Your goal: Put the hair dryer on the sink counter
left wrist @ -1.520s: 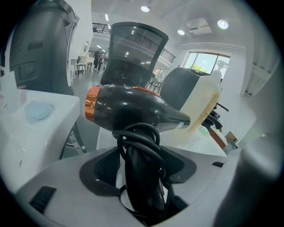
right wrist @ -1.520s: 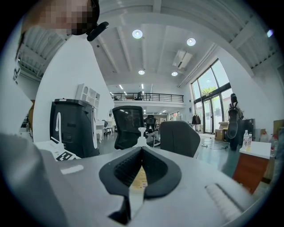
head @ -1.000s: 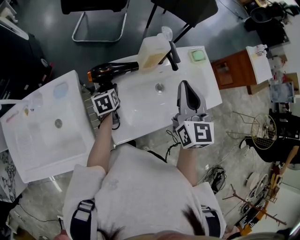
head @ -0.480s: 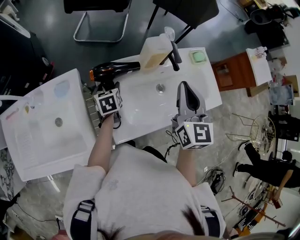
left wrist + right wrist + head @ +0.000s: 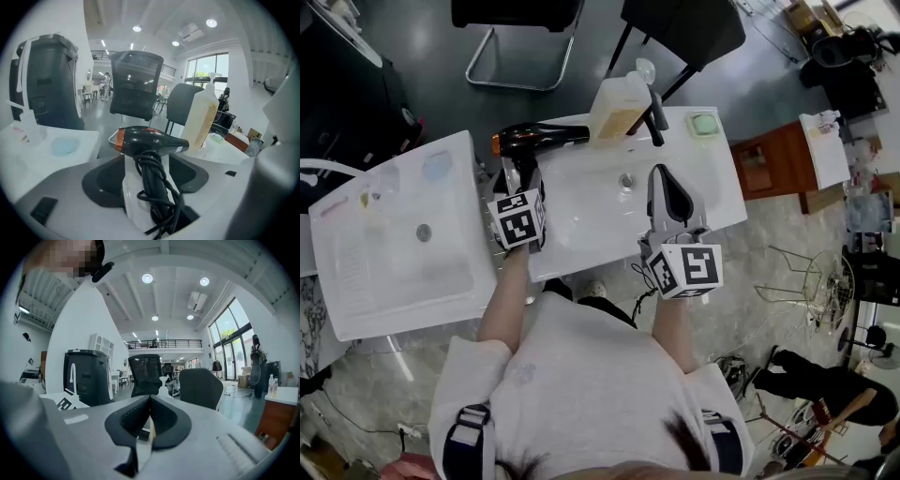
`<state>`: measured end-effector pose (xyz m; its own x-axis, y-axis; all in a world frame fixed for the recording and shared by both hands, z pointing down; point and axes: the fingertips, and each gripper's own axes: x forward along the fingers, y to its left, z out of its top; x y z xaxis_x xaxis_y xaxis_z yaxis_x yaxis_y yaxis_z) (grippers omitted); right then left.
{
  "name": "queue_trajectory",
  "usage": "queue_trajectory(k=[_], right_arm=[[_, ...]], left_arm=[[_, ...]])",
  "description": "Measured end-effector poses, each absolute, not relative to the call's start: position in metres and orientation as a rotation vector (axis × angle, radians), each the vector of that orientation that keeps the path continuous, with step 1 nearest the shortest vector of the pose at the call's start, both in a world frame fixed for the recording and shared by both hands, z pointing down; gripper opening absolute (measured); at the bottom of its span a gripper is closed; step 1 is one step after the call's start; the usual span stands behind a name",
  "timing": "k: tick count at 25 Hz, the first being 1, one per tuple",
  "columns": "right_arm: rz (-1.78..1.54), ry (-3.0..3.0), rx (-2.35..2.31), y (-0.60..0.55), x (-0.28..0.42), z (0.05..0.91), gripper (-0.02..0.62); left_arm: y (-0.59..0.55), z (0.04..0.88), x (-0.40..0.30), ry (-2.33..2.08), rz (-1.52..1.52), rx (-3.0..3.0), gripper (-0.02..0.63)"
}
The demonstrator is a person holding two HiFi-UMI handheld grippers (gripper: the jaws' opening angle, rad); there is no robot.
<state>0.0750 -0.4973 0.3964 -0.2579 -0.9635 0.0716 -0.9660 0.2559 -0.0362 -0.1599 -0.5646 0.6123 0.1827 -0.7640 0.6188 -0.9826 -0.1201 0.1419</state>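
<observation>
White sink desk (image 5: 717,192) in a bright open hall carried the hair dryer (image 5: 539,139), which lay at its back-left corner beside a soap bottle (image 5: 619,108). The left hand-held gripper (image 5: 517,183), jaws just opened wide, straddled the cord-wrapped handle without pinching, apparently letting go. The right hand-held gripper (image 5: 663,180) hovered idle over the basin, jaws pressed together.

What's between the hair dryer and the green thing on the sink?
In the head view, a big pump bottle of yellowish liquid and the black tap stand between the hair dryer and the green thing.
</observation>
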Motion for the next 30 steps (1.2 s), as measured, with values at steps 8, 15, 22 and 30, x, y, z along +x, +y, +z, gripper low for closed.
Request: queue_trajectory(k=[8,15,22,30], right_arm=[[0.107,-2.593,1.776,-0.481,0.063,0.385,0.011],[0.081,-2.673,1.693,-0.460,0.061,0.375,0.011],[0.040,-2.740,1.622,-0.438,0.061,0.361,0.011],[-0.001,-2.804,1.552,-0.413,0.062,0.349,0.011]], left_arm=[[-0.531,0.575,-0.174,-1.767,0.512,1.938,0.025],[-0.497,0.547,-0.168,-1.810,0.485,1.970,0.008],[-0.464,0.504,-0.168,-1.895,0.414,2.011,0.008],[-0.423,0.453,-0.161,-1.955,0.306,2.069,0.008]])
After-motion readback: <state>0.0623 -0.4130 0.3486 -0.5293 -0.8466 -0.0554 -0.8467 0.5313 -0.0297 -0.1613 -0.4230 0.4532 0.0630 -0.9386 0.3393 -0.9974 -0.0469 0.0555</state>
